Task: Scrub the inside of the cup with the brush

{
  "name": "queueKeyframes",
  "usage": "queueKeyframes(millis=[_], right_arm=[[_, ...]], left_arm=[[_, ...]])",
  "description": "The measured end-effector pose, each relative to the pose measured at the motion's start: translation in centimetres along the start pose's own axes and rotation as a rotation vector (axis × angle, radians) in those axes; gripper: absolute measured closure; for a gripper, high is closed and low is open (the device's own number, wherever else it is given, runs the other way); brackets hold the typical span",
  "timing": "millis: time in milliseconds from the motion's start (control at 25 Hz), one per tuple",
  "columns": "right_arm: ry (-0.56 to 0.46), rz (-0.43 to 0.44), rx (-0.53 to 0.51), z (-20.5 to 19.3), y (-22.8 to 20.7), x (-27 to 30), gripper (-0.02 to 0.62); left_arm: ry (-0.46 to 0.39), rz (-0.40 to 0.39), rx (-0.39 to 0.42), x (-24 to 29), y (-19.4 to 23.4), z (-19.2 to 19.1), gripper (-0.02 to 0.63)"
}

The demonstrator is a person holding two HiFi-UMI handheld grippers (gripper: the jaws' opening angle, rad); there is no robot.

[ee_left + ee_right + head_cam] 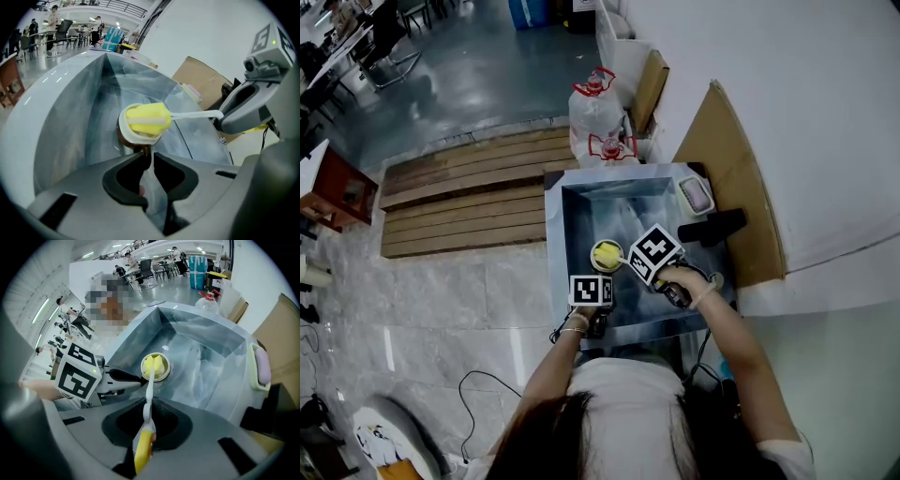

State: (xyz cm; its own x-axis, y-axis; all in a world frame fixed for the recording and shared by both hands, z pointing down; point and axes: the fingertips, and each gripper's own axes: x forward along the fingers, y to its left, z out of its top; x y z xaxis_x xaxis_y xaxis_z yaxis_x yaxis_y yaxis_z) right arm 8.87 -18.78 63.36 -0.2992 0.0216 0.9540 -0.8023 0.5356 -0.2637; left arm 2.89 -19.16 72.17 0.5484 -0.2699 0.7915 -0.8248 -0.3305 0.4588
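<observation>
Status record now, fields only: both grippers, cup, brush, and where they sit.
left gripper: shut on the cup by its handle
right gripper: shut on the brush handle
cup: brown, pale rim, mouth up, in the sink
brush: yellow sponge head in the cup's mouth, partly above the rim
sink: metal basin

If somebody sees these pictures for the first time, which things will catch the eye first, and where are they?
The brush stands out first: its bright yellow head sits in the mouth of the brown cup, low in the grey metal sink. Next come the two grippers with their marker cubes. The left gripper holds the cup by its handle, and the right gripper holds the brush by its white and yellow handle.
</observation>
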Motion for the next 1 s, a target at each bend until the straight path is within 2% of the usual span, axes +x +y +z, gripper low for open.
queueKeyframes(millis=[560, 1000], right_arm=[[-0.122, -0.005, 0.087, -0.9, 0.6, -1.3, 0.545], [-0.304, -0.101, 0.175, -1.1, 0.9, -3.2, 0.545]], left_arm=[[-0.062, -0.039, 0.076, -3.3, -0.8, 1.0, 0.543], [-0.176, -0.079, 0.169, -8.2, -2.5, 3.4, 0.543]])
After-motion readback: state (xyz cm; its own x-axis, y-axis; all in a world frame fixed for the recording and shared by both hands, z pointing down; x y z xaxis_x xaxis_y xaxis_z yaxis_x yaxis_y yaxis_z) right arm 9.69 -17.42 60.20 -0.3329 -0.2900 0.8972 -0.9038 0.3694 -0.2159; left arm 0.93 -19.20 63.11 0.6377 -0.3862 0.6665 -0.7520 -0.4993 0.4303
